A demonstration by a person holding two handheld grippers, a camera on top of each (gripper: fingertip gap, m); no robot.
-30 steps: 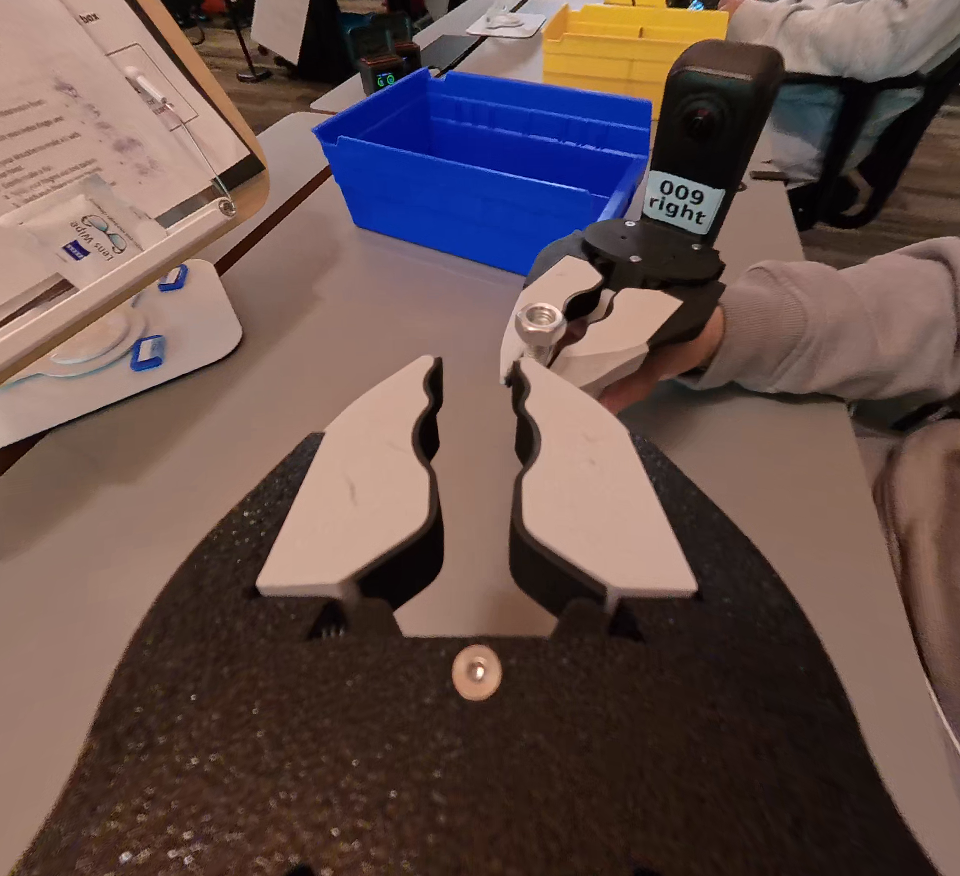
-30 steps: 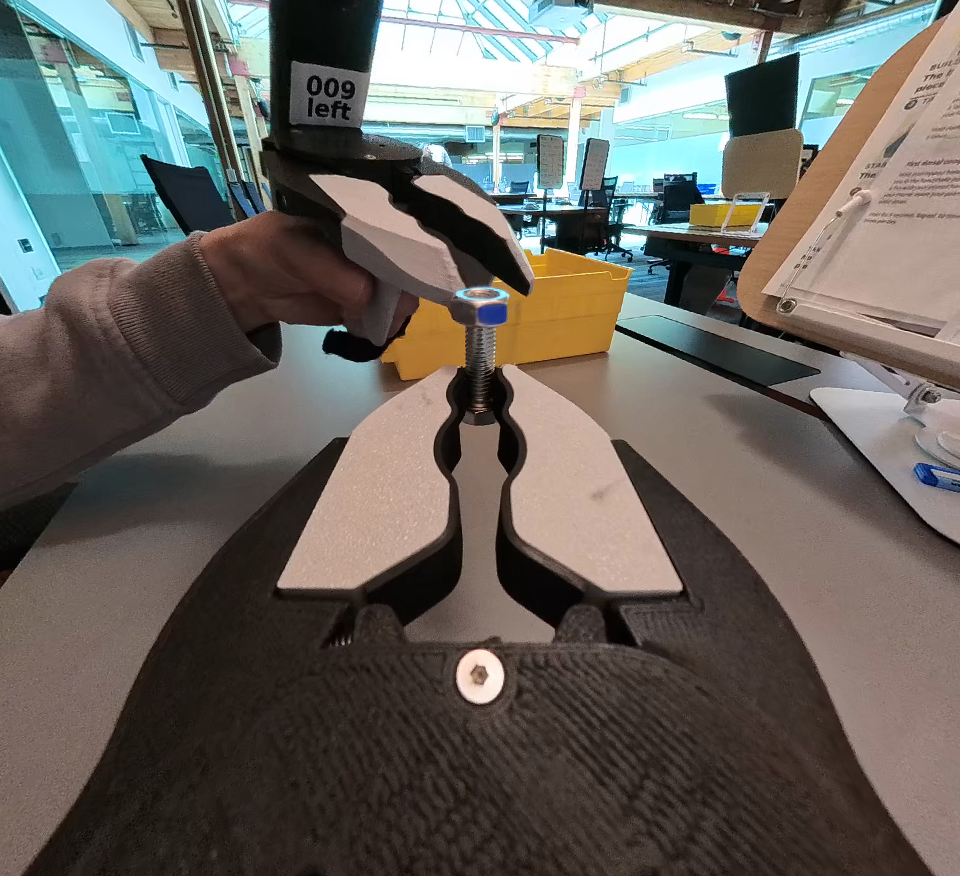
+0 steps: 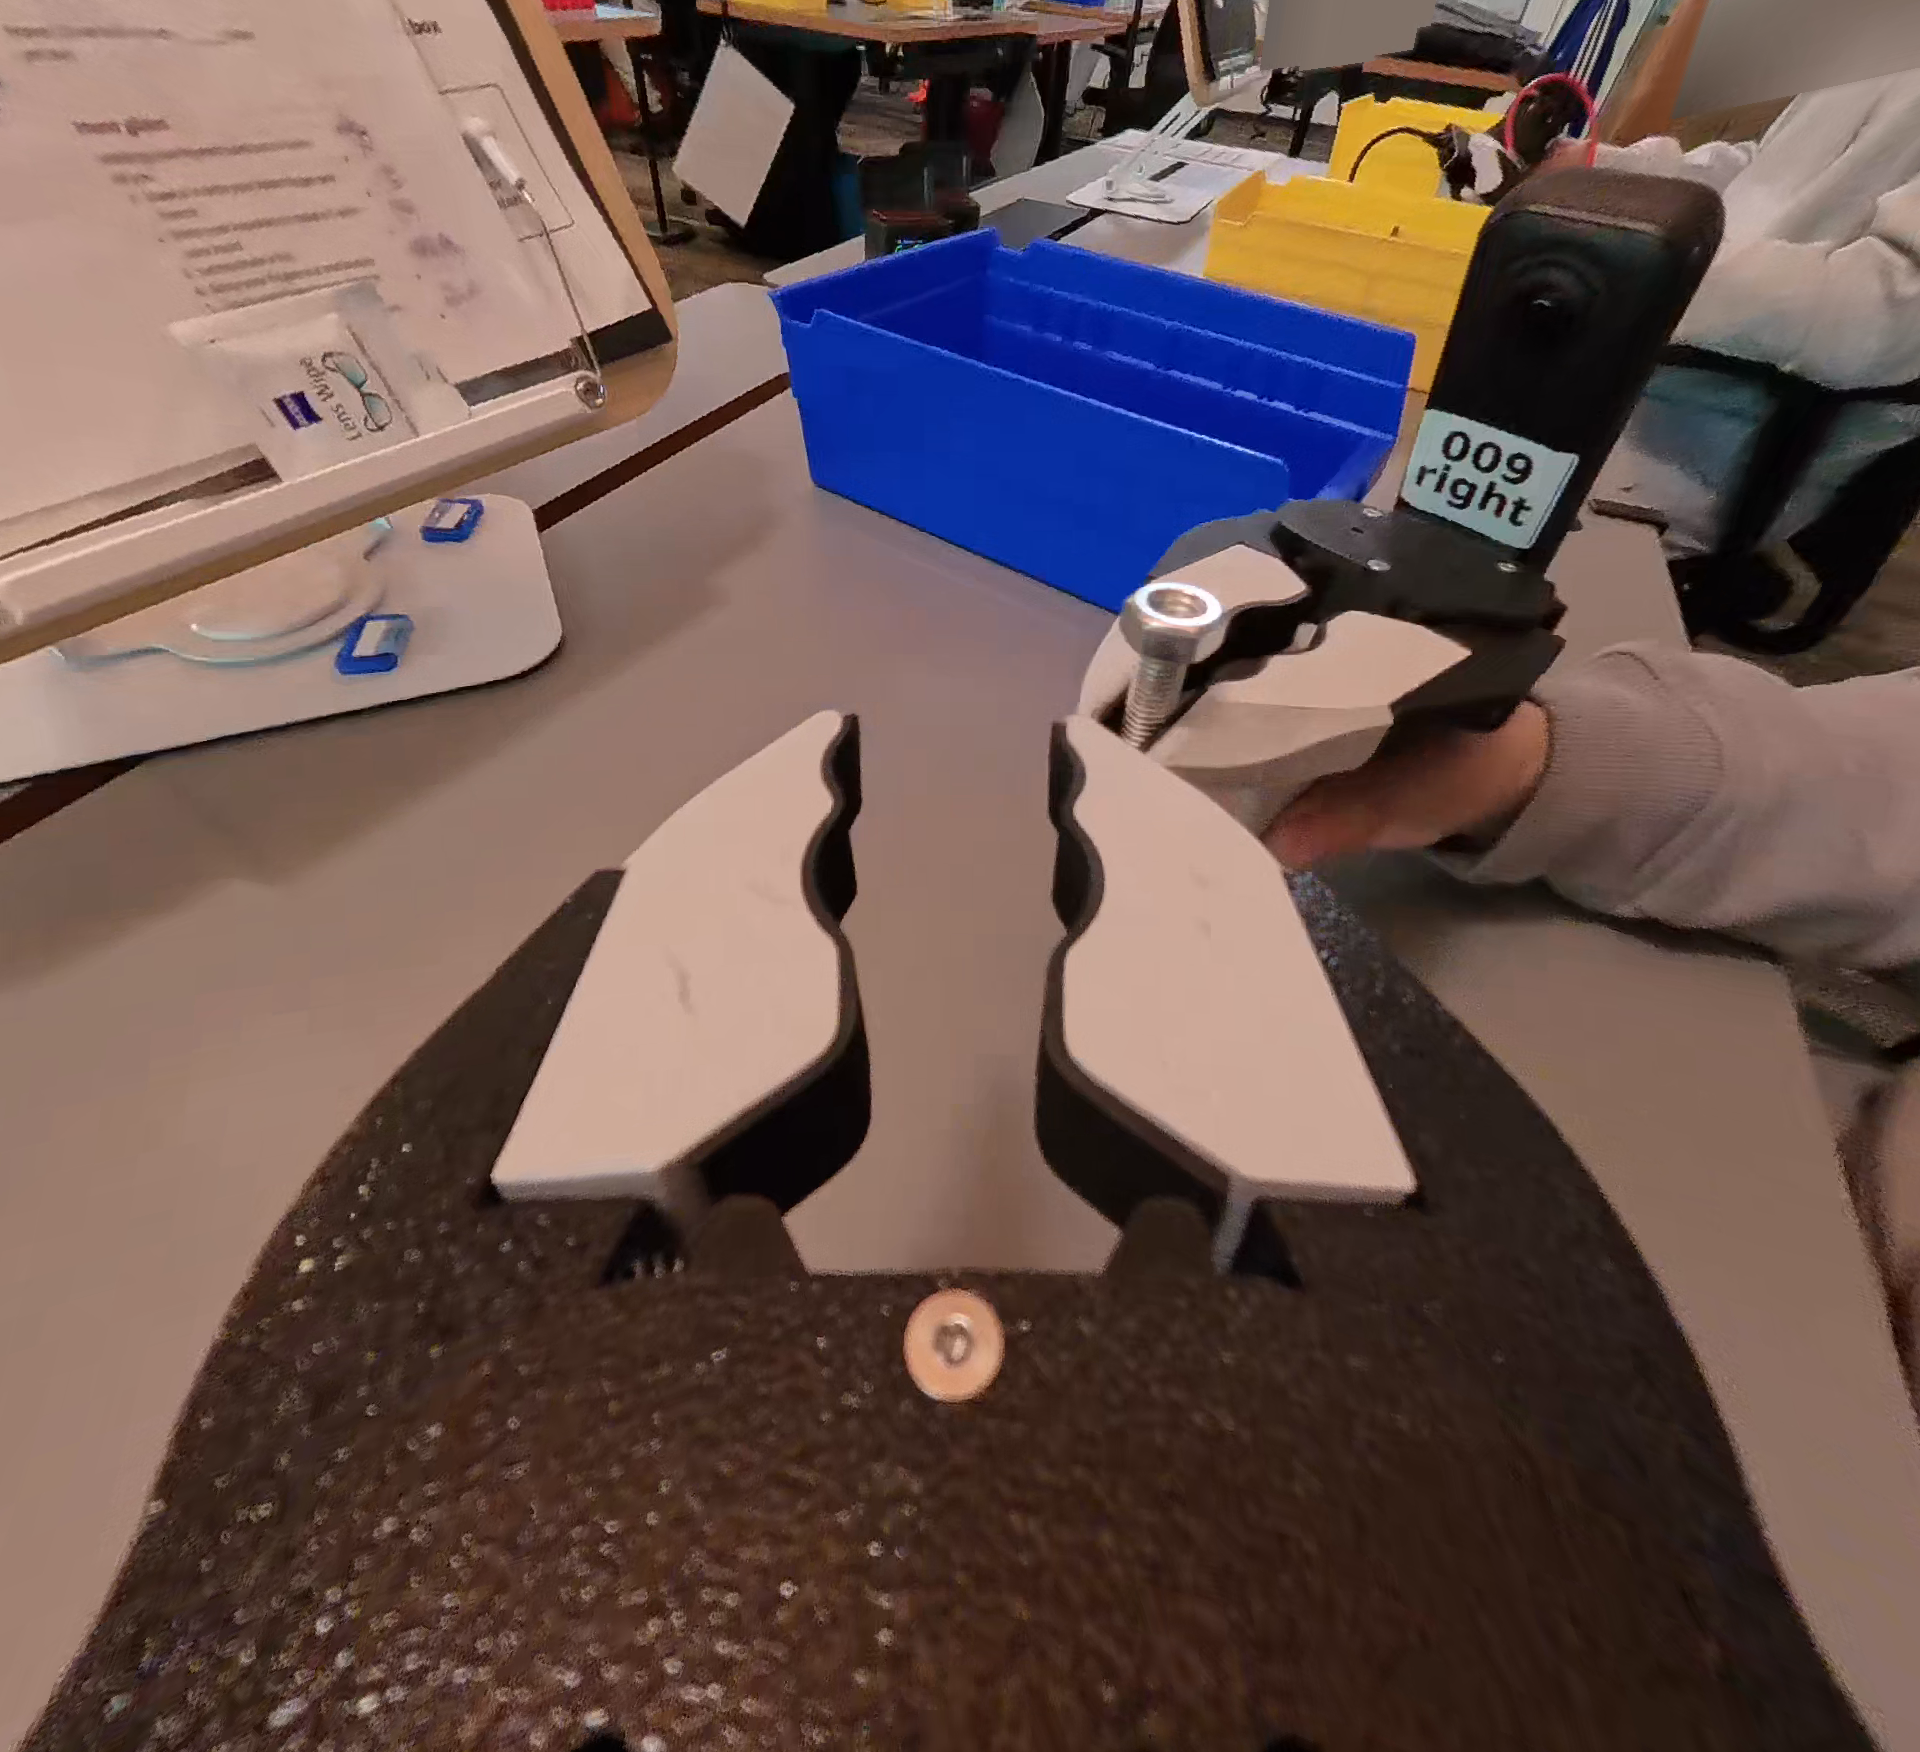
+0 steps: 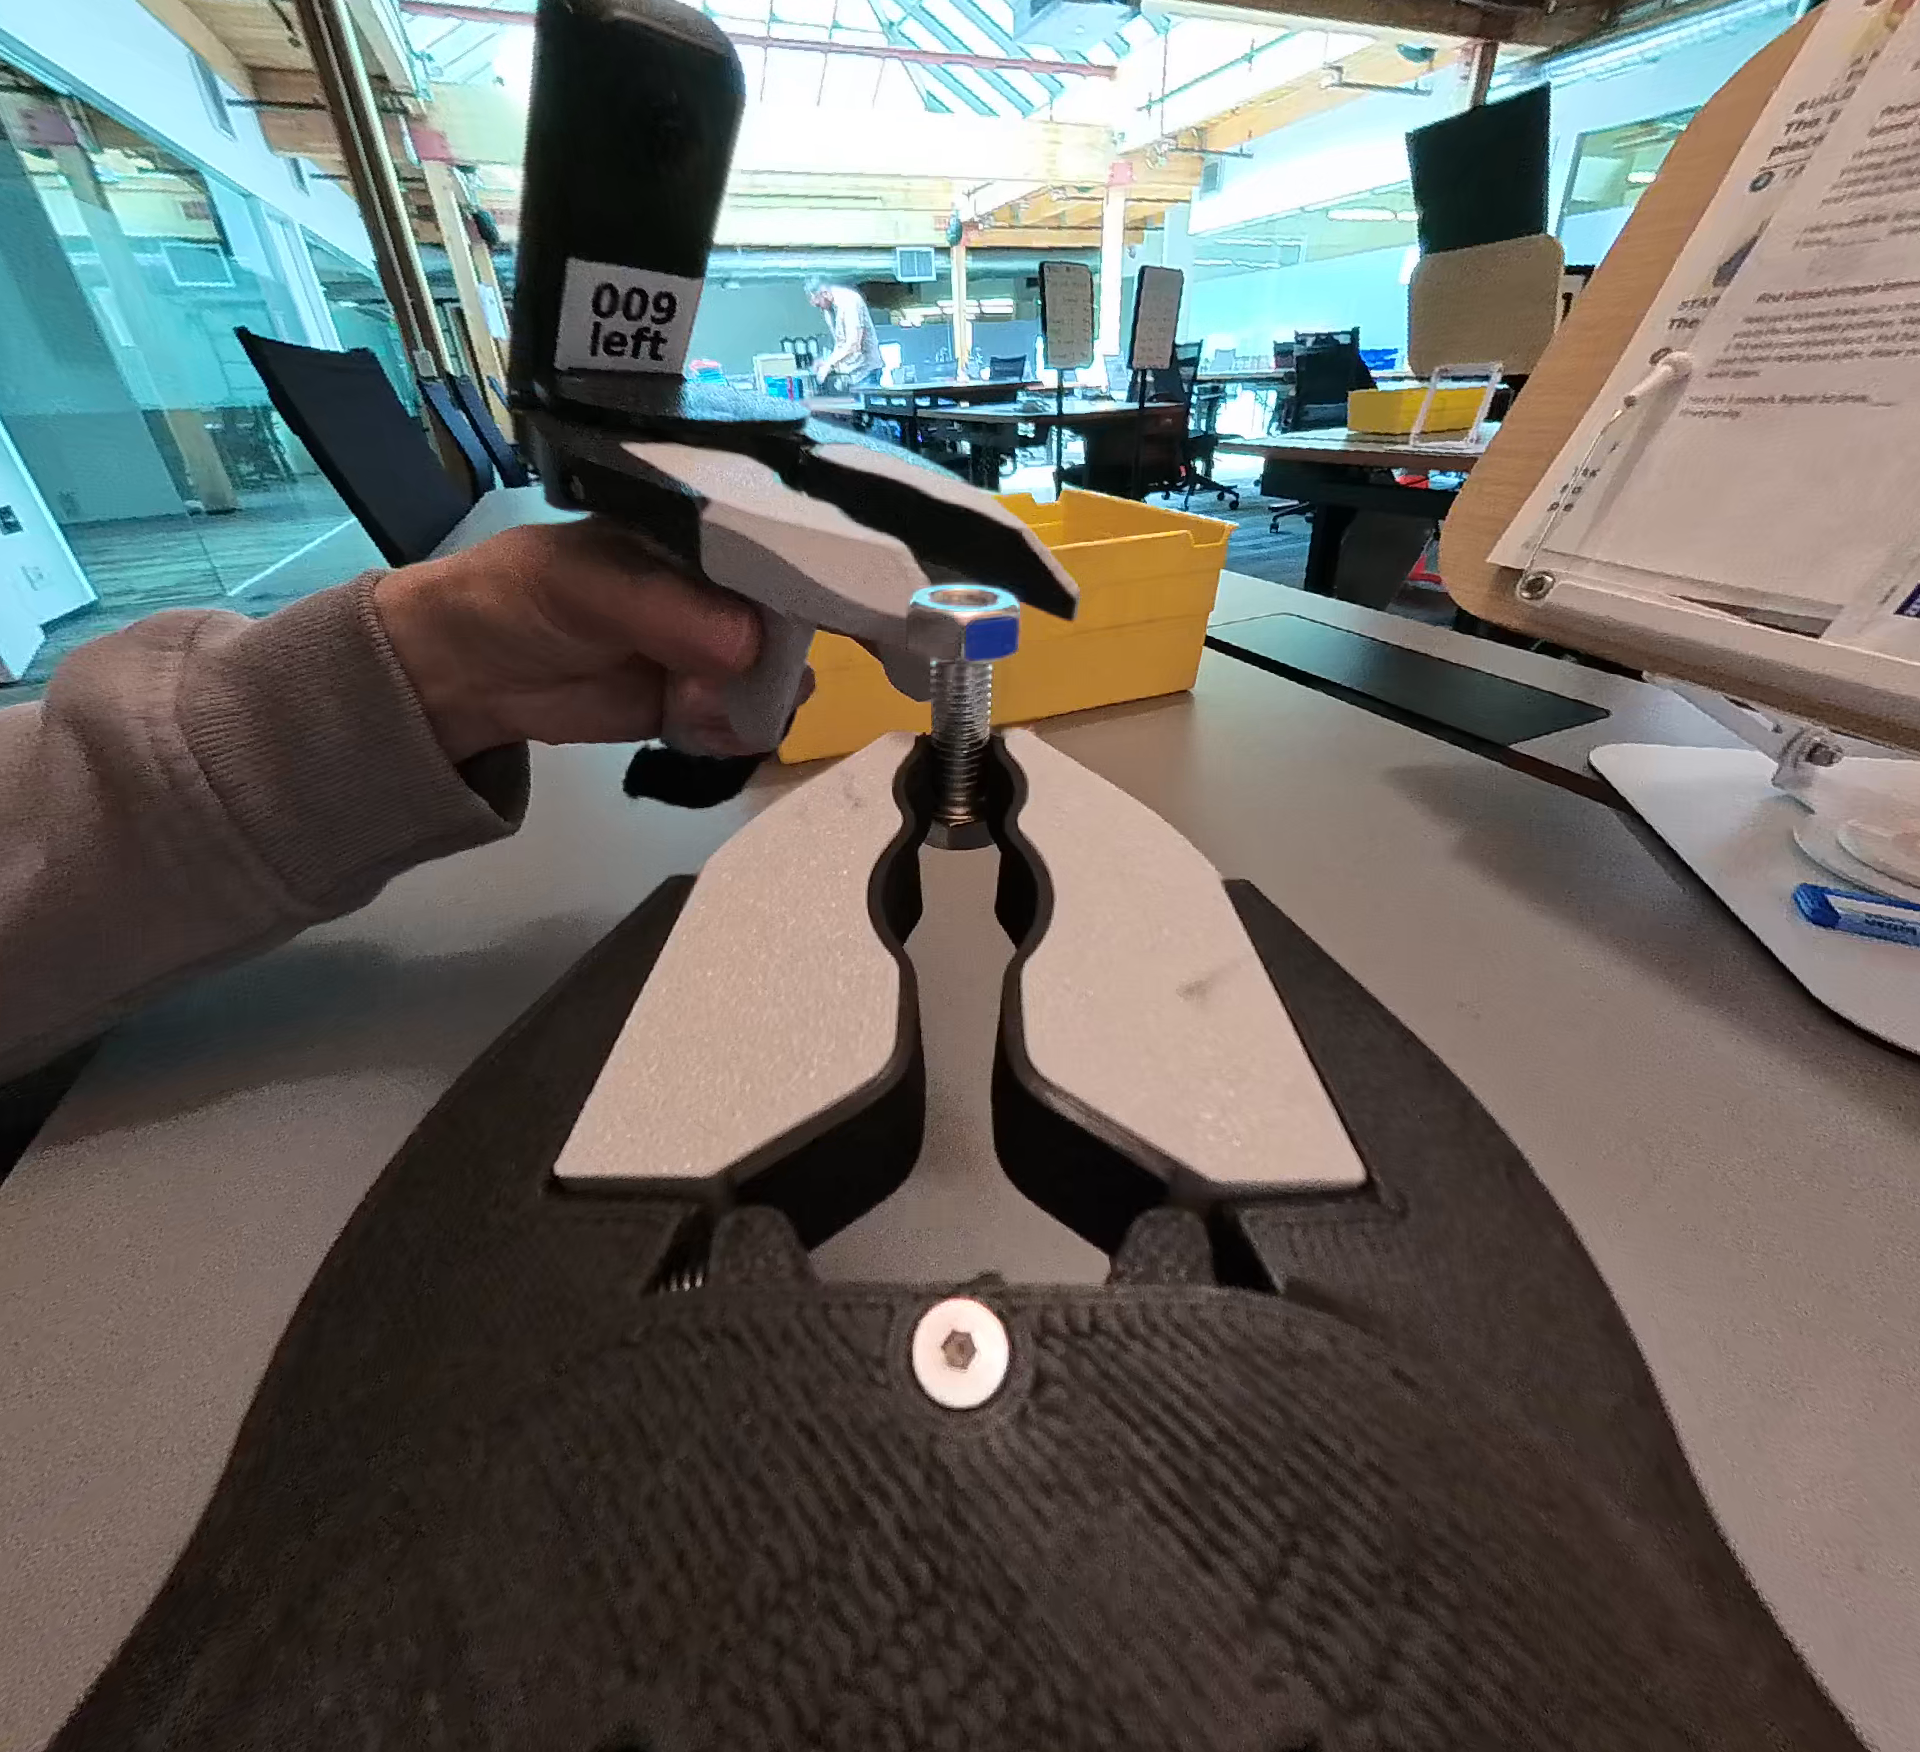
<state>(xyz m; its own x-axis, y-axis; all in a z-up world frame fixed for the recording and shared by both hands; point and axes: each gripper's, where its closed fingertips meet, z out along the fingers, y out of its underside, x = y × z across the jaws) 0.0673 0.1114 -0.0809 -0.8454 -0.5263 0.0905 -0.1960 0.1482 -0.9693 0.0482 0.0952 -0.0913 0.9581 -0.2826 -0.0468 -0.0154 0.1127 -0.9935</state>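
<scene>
My right gripper (image 4: 961, 752) is shut on a silver bolt (image 4: 958, 746) and holds it upright above the grey table (image 4: 1351, 871). A silver nut (image 4: 964, 627) with a blue mark sits on the bolt's top end. My left gripper (image 3: 951, 736) is open and holds nothing. The bolt (image 3: 1148, 694) and nut (image 3: 1174, 619) stand just beyond its right fingertip (image 3: 1075, 746), not between the fingers. In the right wrist view the left gripper (image 4: 997, 601) hovers at nut height, right behind the nut. The right gripper (image 3: 1143, 705) also shows in the left wrist view.
A blue bin (image 3: 1039, 445) stands on the table beyond the grippers, with yellow bins (image 3: 1320, 258) behind it. A yellow bin (image 4: 1122, 601) stands behind the left gripper. A document stand with papers (image 3: 312, 248) is at the left. A seated person's arm (image 3: 1818, 227) is far right. Left and right tips are no more than a few centimetres apart.
My left gripper's jaws have opened wider. It has drawn slightly back from the nut. My right gripper keeps its hold on the bolt.
</scene>
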